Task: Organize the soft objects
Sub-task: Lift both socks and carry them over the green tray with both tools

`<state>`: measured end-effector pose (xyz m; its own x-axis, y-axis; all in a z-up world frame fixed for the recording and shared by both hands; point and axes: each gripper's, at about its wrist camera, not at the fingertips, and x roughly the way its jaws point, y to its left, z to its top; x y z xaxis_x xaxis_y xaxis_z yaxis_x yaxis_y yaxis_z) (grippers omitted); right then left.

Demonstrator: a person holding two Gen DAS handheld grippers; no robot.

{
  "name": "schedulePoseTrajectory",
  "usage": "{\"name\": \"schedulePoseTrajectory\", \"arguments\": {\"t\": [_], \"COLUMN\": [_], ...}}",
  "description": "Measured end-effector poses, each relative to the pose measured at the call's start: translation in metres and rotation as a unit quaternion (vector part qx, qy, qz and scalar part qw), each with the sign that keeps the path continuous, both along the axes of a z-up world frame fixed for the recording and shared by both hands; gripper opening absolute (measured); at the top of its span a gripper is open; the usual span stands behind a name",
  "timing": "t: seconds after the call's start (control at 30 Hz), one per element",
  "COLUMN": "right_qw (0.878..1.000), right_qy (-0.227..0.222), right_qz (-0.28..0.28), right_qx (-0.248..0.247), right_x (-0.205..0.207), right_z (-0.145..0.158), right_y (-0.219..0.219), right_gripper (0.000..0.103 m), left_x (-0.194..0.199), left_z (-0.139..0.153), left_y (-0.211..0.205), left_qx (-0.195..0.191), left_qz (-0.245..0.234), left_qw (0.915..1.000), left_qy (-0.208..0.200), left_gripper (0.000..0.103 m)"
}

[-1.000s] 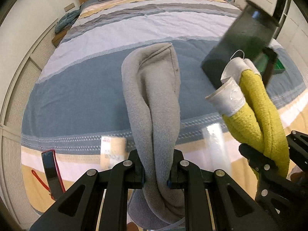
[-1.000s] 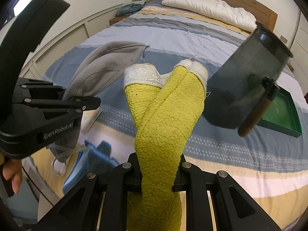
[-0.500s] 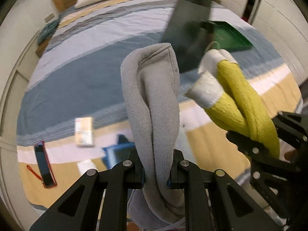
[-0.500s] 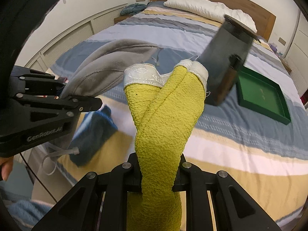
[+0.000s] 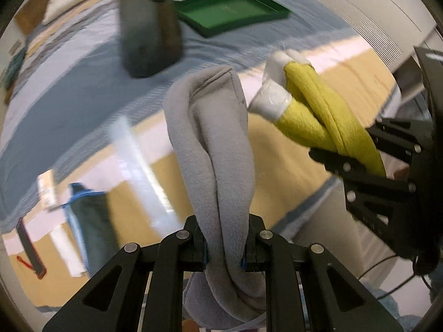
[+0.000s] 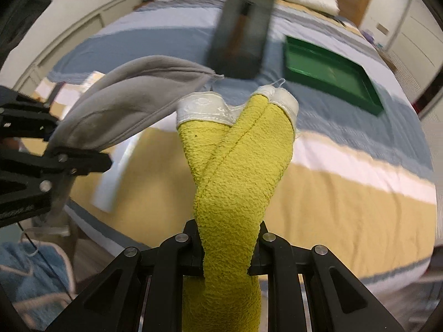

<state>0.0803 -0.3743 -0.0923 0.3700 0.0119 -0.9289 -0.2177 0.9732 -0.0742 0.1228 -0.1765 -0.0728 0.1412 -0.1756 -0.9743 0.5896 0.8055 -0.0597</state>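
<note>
My left tongs [image 5: 223, 244] clamp the grey cloth [image 5: 213, 149]; my right tongs [image 6: 227, 251] clamp the yellow towel [image 6: 238, 166], both held above the bed [image 6: 346, 193]. I'd keep both grips firm and carry them level towards the green tray [image 6: 332, 77] beyond.

Motion-blurred in both views: dark upright container [image 5: 151, 25], striped bedspread [image 6: 346, 182], white items near the bed's edge. Lower end of grey fleece cloth [image 5: 213, 144] cut off by left view's bottom edge. Tail of yellow towel [image 6: 235, 166] likewise cut off below. Blue cloth [image 5: 88, 221] smeared, shape unreadable.
</note>
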Motion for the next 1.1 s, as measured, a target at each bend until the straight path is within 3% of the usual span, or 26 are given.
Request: {"name": "schedulePoseTrajectory", "arguments": {"t": [0.23, 0.53, 0.83, 1.1], "right_qw": [0.998, 0.988, 0.982, 0.978], "right_qy": [0.012, -0.008, -0.056, -0.102], "right_qz": [-0.065, -0.148, -0.178, -0.178], "right_qx": [-0.017, -0.03, -0.036, -0.034], "right_x": [-0.013, -0.002, 0.033, 0.113], "right_z": [0.0, 0.013, 0.037, 0.054], "right_y": [-0.061, -0.139, -0.17, -0.18], "right_gripper": [0.018, 0.018, 0.018, 0.018], "left_x": [-0.007, 0.011, 0.073, 0.156], "left_z": [-0.013, -0.003, -0.002, -0.006], "left_y": [-0.067, -0.136, -0.174, -0.188], "left_qx": [-0.014, -0.038, -0.042, -0.047], "left_qz": [-0.036, -0.039, 0.009, 0.089], "left_qw": [0.9989, 0.9985, 0.9978, 0.9905], "left_qy": [0.026, -0.002, -0.052, -0.093], "left_gripper": [0.014, 0.014, 0.014, 0.014]}}
